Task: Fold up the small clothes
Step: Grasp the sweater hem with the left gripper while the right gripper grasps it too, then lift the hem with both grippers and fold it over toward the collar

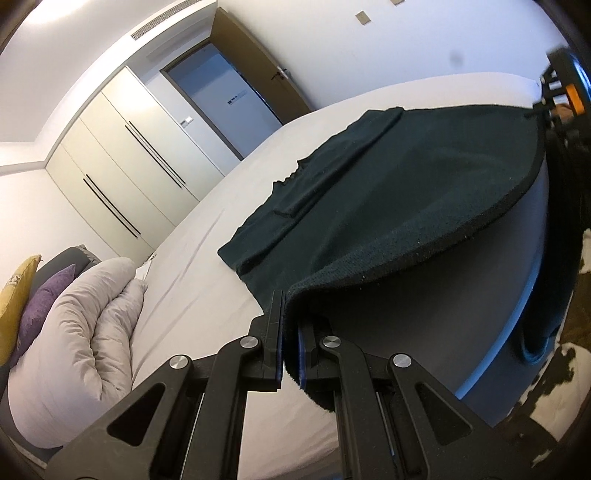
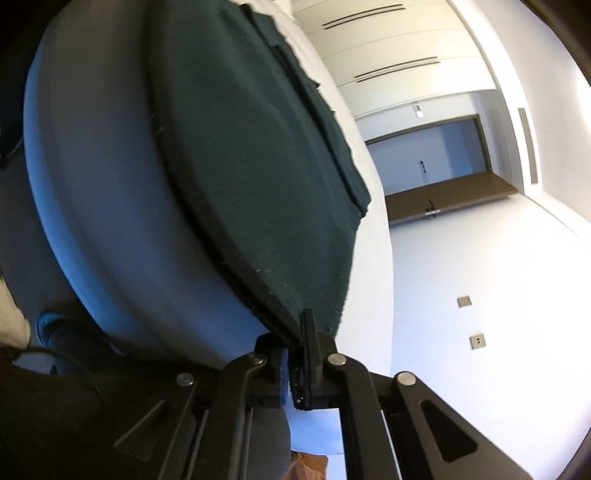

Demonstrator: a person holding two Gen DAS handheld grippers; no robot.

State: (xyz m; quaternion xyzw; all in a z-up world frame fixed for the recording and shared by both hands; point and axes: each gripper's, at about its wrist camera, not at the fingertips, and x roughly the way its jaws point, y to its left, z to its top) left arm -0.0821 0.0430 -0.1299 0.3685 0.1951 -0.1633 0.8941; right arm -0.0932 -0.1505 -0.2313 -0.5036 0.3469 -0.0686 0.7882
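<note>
Hanging dark green garment [image 1: 388, 192], hem-pinched

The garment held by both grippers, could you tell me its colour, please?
The garment is plain dark green, clearest in the left wrist view.

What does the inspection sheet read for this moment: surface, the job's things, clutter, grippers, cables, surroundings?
Surface: bed with a pale sheet, lightly creased.
Job's things: dark green garment lying partly on the bed, its near edge lifted off the mattress edge; a folded strip lies along its far side.
Clutter: bunched duvet, purple pillow and yellow pillow at the head end.
Grippers: left gripper shut on one near corner of the garment; right gripper shut on the other.
Cables: nothing seen.
Surroundings: wardrobe with long handles, open doorway, brown door, white walls, ceiling vent.
</note>
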